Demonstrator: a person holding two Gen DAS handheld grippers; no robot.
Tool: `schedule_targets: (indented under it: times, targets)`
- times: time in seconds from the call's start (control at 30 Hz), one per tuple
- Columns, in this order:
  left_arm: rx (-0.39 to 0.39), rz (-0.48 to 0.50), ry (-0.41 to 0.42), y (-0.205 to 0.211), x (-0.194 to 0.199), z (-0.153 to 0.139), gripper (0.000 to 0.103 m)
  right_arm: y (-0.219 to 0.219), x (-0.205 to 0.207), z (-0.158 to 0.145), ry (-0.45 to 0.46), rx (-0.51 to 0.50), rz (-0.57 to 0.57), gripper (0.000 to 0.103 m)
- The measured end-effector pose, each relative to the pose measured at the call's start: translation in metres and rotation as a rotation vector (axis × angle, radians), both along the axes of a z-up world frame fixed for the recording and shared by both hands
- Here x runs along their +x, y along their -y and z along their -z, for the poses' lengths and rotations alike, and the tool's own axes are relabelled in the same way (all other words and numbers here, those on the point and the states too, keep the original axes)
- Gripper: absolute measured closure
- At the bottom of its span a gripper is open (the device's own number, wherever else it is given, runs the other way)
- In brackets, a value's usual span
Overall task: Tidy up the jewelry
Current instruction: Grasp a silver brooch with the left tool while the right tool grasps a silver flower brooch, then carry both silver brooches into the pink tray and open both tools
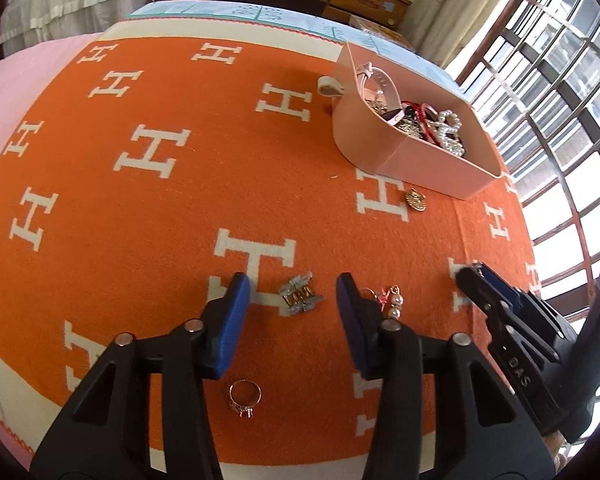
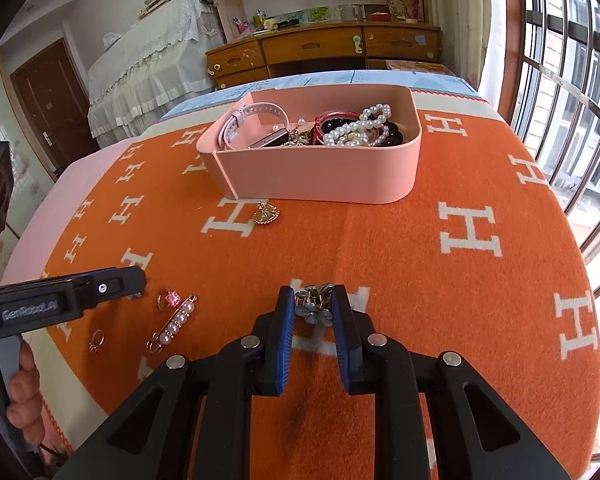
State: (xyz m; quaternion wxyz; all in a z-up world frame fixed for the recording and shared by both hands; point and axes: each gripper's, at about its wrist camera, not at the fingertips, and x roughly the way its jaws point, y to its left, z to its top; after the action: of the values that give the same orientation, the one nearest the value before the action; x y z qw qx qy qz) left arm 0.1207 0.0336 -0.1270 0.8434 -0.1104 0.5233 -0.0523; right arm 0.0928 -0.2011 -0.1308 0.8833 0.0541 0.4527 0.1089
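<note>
On the blanket (image 2: 420,280), the right tongs (image 2: 314,306) grip a flower clip (image 2: 315,307). Left tongs (image 1: 294,300) stand open around a clip (image 1: 301,298).

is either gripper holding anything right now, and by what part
The right gripper pinches the small flower hair clip by its two sides at the fingertips. The left gripper holds nothing.

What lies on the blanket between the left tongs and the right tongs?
A pearl pin and a pink-stone ring, seen in the right wrist view.

right tongs (image 2: 313,309) pinched shut; left tongs (image 1: 294,294) parted.
</note>
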Motion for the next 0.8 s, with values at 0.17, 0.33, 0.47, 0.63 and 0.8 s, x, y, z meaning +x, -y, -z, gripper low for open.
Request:
schedule_targets:
  times: [0.17, 0.33, 0.47, 0.63, 0.8]
  targets:
    - [0.054, 0.0, -0.004, 0.009, 0.002, 0.0, 0.069, 0.005, -0.003, 0.001, 0.004, 0.028, -0.005, 0.085]
    - [0.098, 0.001, -0.002, 0.016, 0.003, 0.001, 0.081, 0.01, -0.005, 0.001, 0.004, 0.056, -0.009, 0.085]
    - [0.106, 0.001, 0.009, 0.019, 0.001, 0.001, 0.082, 0.012, -0.005, 0.001, 0.002, 0.076, -0.012, 0.085]
    - [0.101, 0.027, 0.018, 0.026, -0.003, -0.001, 0.083, 0.013, -0.006, 0.002, 0.001, 0.086, -0.018, 0.085]
    - [0.097, 0.043, 0.052, 0.03, -0.006, -0.012, 0.083, 0.011, -0.007, 0.001, -0.001, 0.074, -0.023, 0.085]
